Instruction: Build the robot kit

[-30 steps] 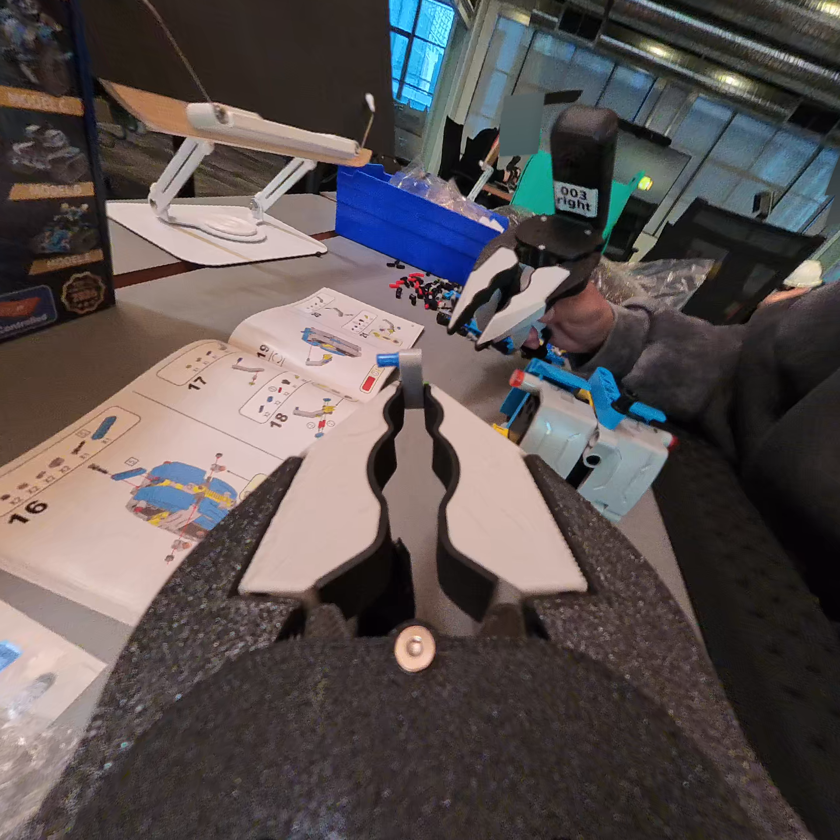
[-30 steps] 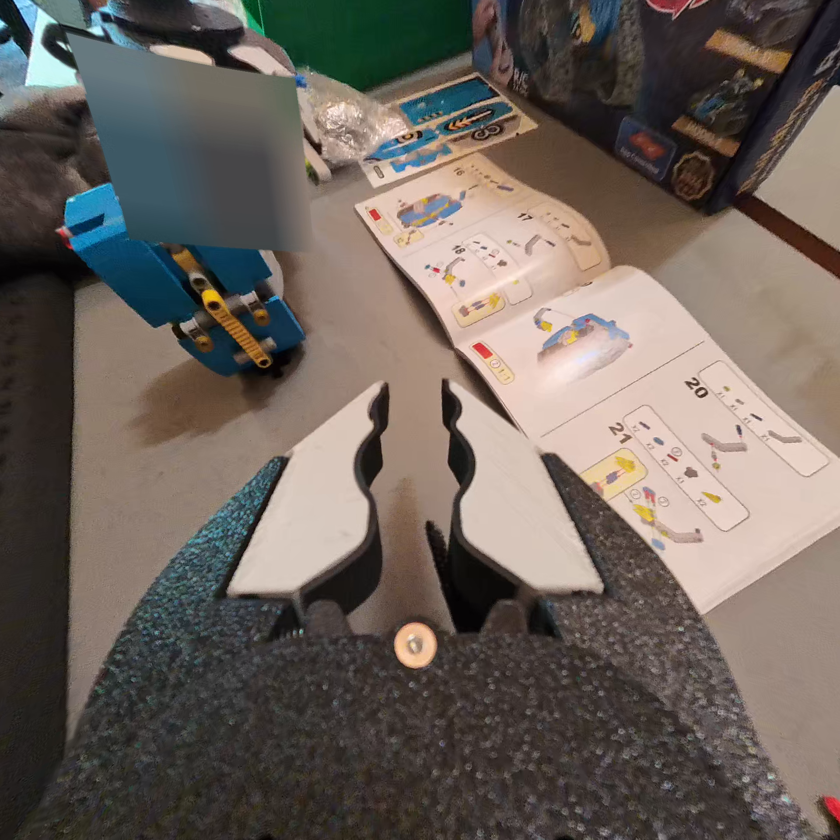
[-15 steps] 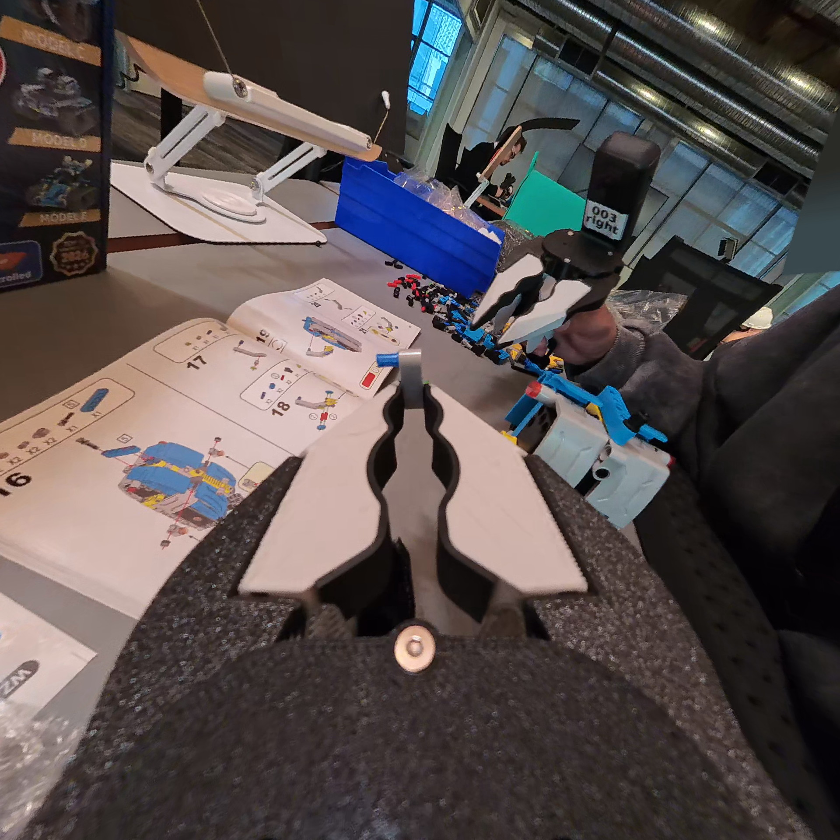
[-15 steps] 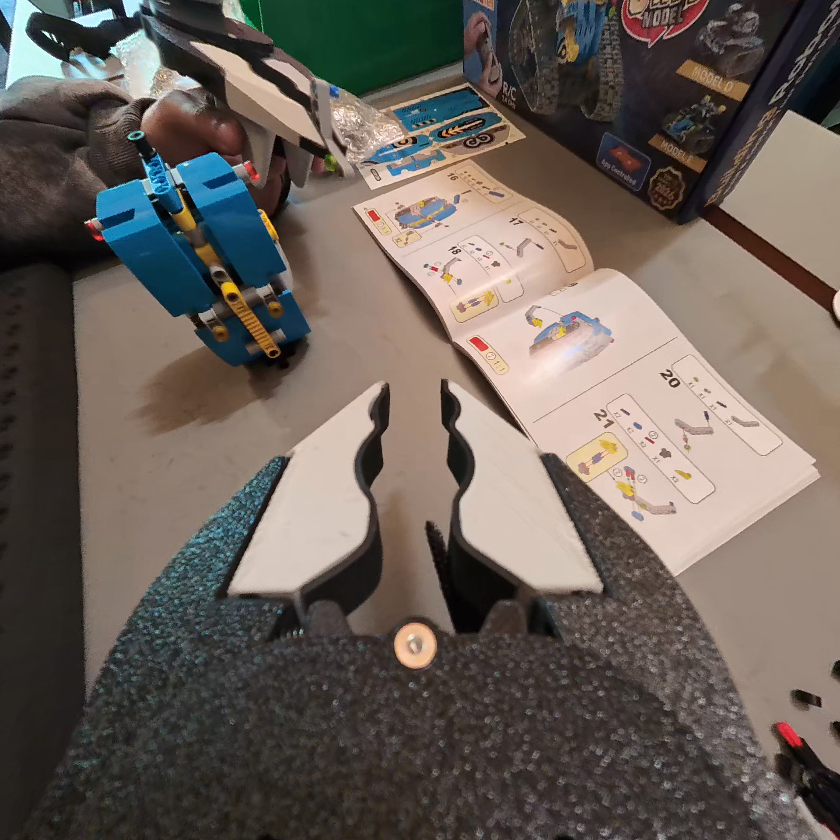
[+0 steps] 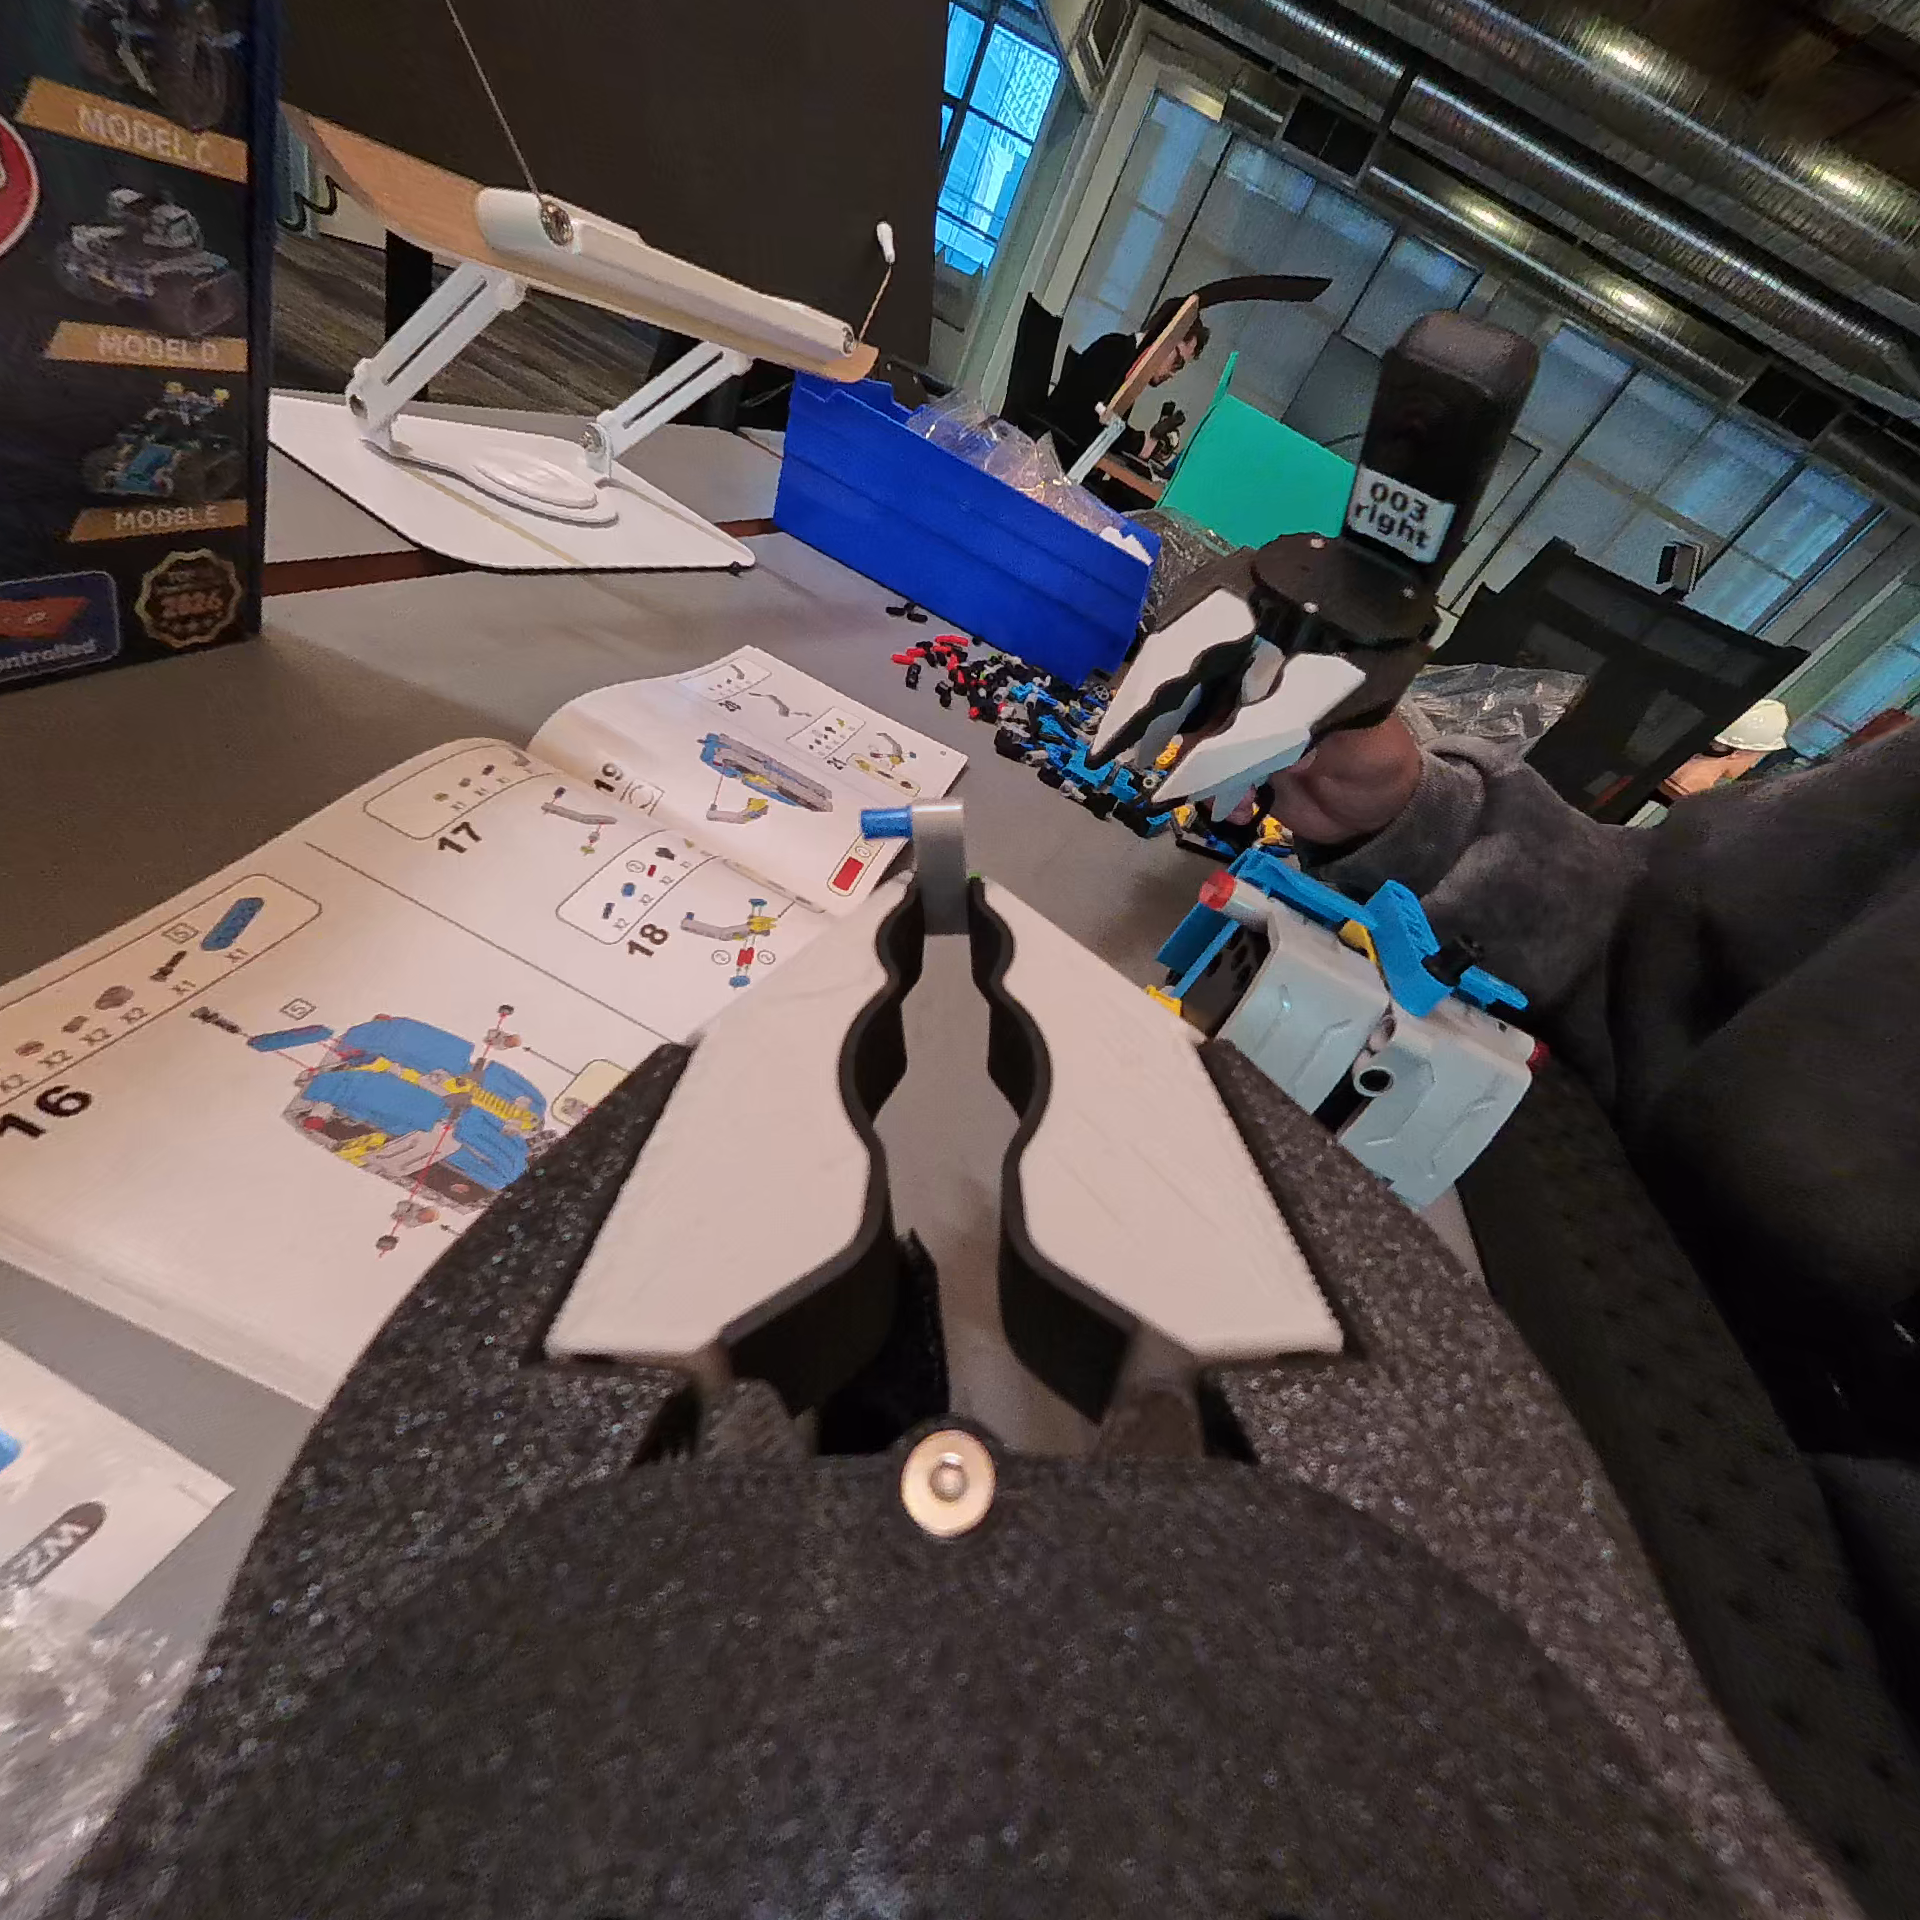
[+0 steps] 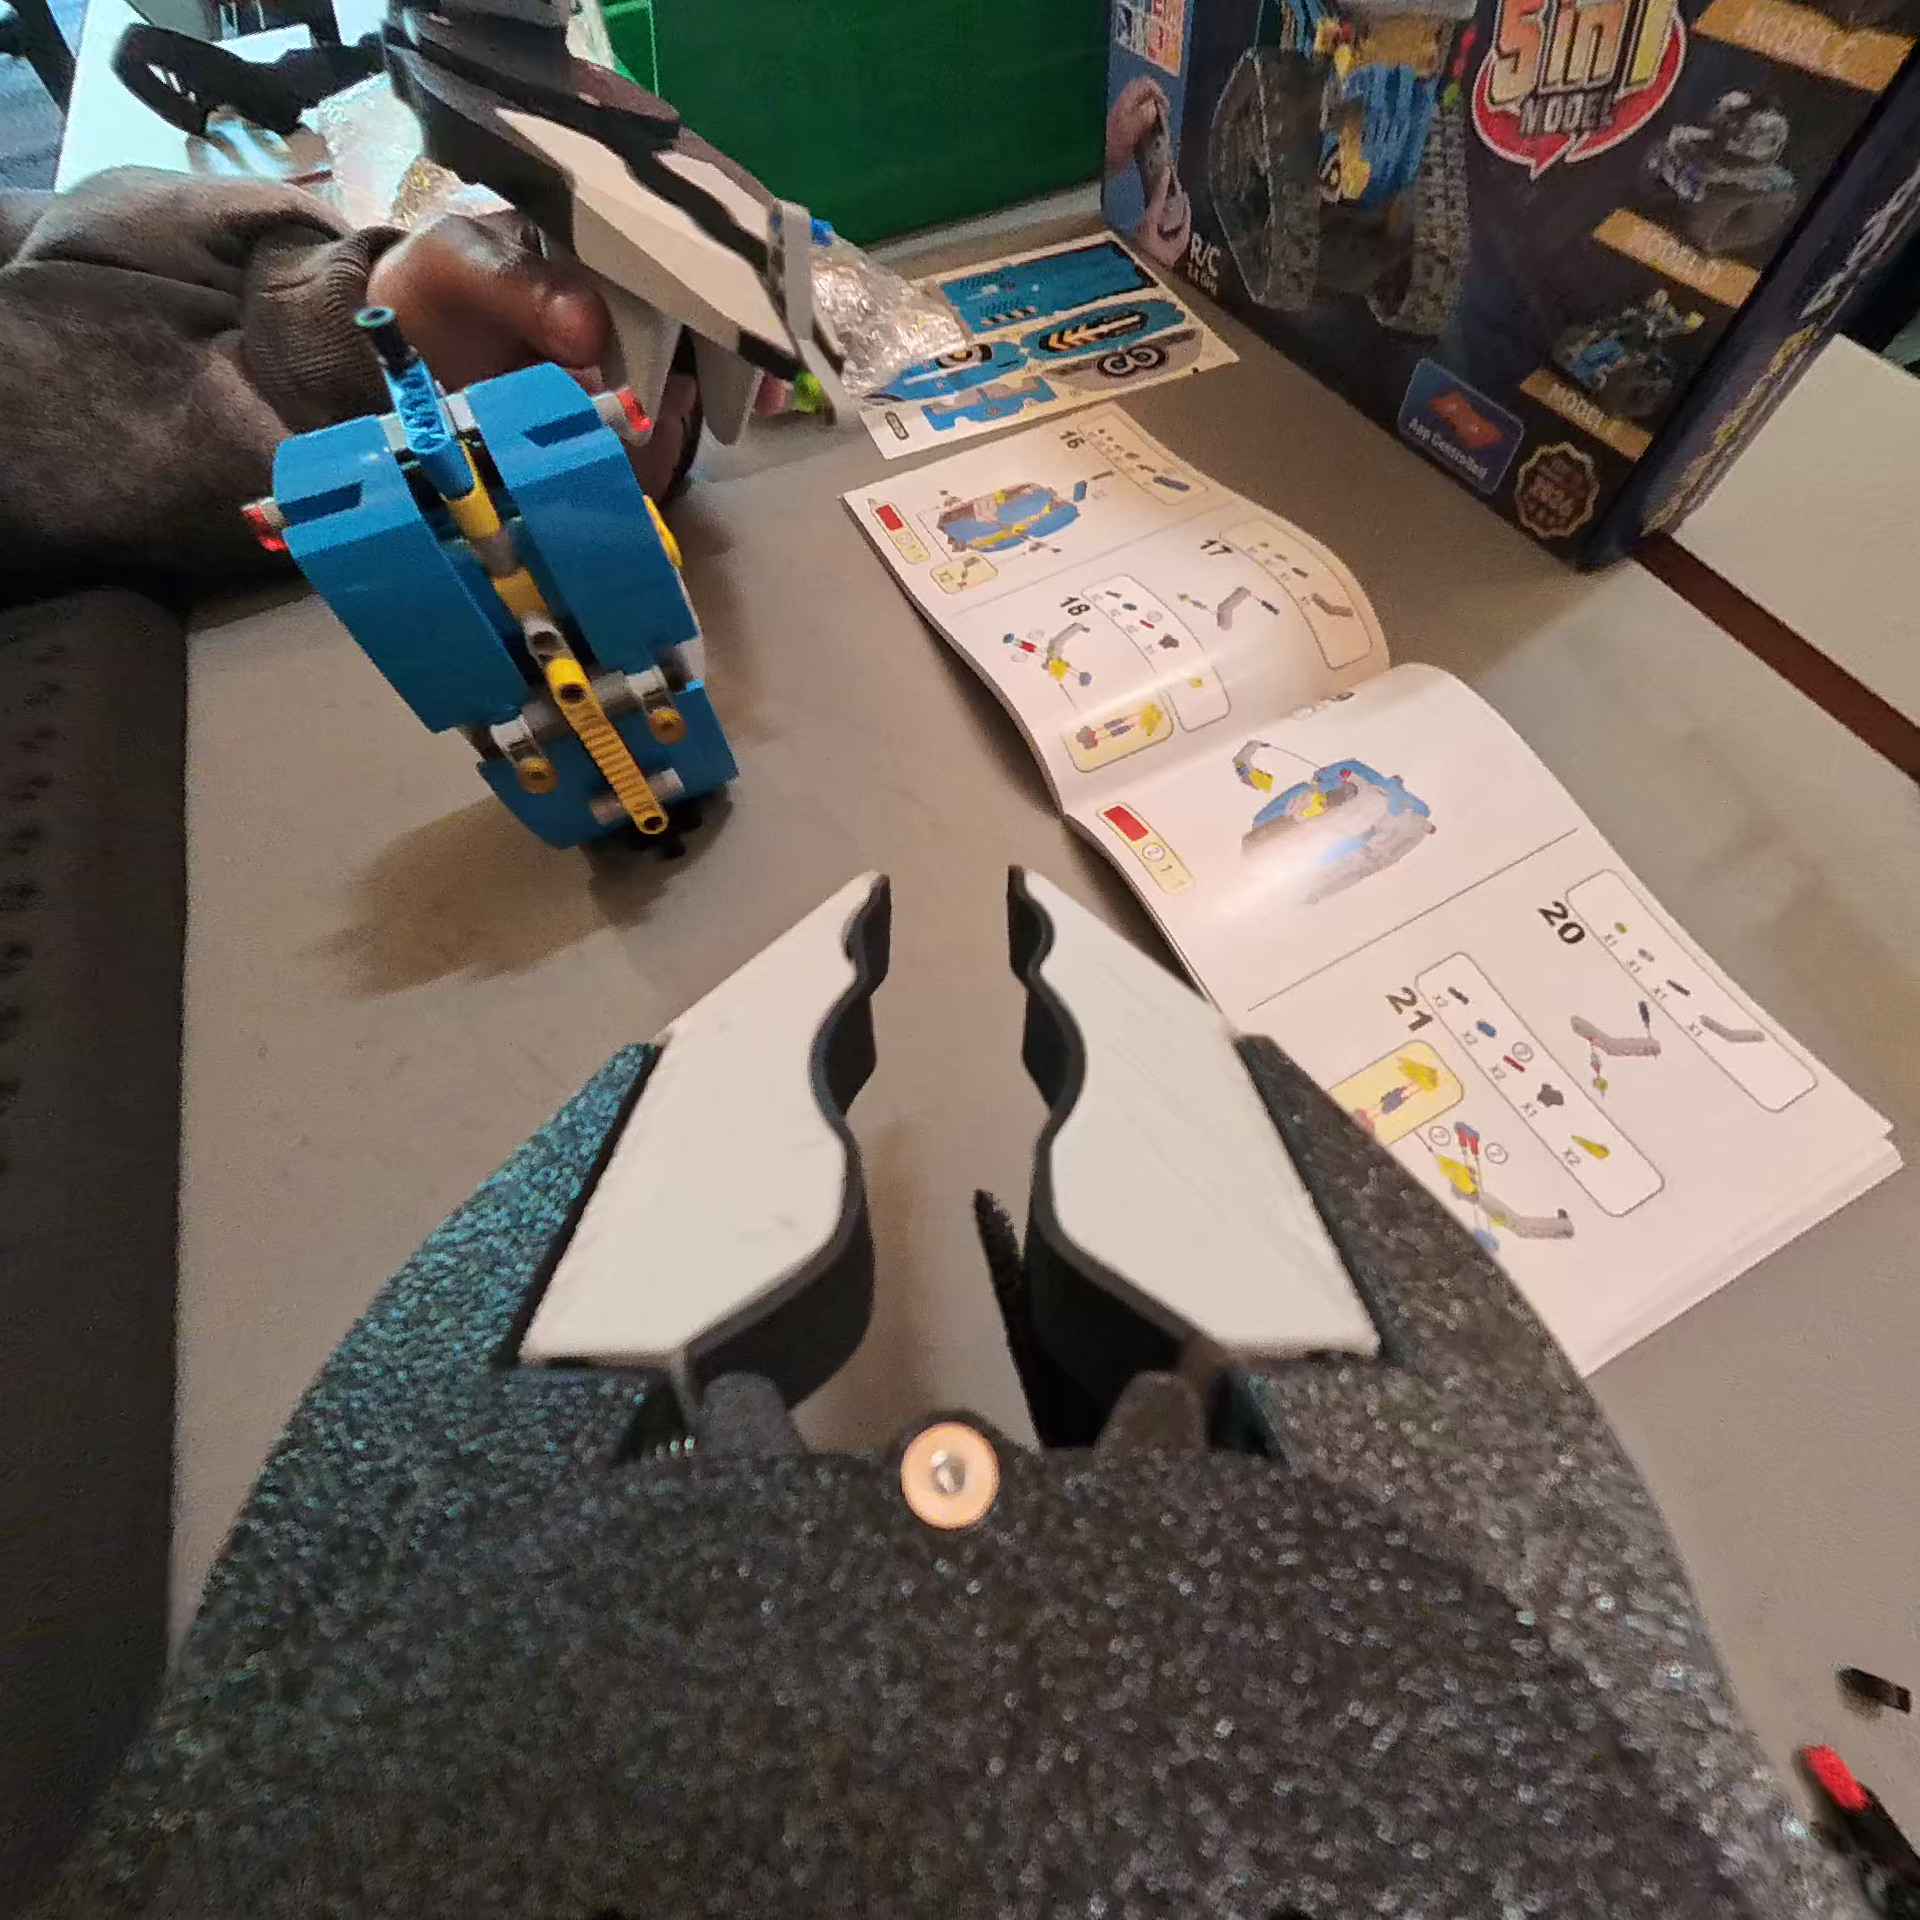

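Note:
My left gripper is shut on a small grey beam with a blue pin at its top, held above the open instruction booklet. It also shows in the right wrist view, with the beam. A blue, grey and yellow brick model stands on the table to its right; the right wrist view shows it left of centre. My right gripper is open and empty, low over the bare table between model and booklet; it shows in the left wrist view.
A pile of small loose parts lies before a blue bin. A white stand and a dark toy box are at the back; the box and a sticker sheet show in the right view. A dark sleeve runs along the right. Spacing between my two grippers at the tips: around 15 cm.
The right gripper has drawn back from the model toward the loose parts. The left gripper, still holding the grey beam, has shifted slightly, so the booklet sits farther left.

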{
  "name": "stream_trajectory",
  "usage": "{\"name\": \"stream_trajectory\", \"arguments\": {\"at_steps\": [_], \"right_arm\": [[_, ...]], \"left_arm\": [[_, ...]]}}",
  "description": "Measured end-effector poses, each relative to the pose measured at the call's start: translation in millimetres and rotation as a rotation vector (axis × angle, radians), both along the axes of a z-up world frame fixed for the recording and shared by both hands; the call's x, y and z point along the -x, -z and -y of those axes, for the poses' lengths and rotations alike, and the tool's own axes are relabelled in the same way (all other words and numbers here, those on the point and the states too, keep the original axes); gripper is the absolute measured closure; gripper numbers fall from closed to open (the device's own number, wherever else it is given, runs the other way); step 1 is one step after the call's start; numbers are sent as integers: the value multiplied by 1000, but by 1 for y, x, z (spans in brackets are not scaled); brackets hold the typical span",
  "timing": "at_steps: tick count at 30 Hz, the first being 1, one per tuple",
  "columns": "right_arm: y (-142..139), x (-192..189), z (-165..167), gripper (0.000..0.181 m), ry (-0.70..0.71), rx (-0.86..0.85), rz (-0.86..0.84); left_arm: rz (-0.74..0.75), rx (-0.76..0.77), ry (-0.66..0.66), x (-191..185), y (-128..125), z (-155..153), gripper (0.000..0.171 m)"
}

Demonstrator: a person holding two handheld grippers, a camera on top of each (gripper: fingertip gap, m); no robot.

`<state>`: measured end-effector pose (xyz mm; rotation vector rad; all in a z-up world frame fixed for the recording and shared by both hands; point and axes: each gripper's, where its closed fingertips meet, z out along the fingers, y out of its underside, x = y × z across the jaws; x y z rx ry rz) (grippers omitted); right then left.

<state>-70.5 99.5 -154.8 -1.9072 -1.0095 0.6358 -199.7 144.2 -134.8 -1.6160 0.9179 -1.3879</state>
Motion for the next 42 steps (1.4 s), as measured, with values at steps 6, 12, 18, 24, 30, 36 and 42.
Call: {"name": "stream_trajectory", "arguments": {"at_steps": [6,12,18,24,30,36,42], "right_arm": [[6,-3,-1,160,12,-22,54],[18,-13,-5,158,40,41,73],[27,-18,-4,159,44,54,130],[39,-35,-10,159,98,88,179],[44,-38,-11,158,109,95,194],[54,-31,-8,159,83,103,224],[58,-29,-7,159,72,108,235]], "left_arm": [[-10,-30,-5,0,0,2,164],[-34,-60,-9,-2,1,4,164],[-46,-80,-19,-2,2,4,164],[-59,-106,-30,-2,2,6,164],[-69,-123,-32,-2,3,8,164],[-80,-121,-39,-1,4,7,164],[-85,-129,-39,-1,5,7,164]]}}
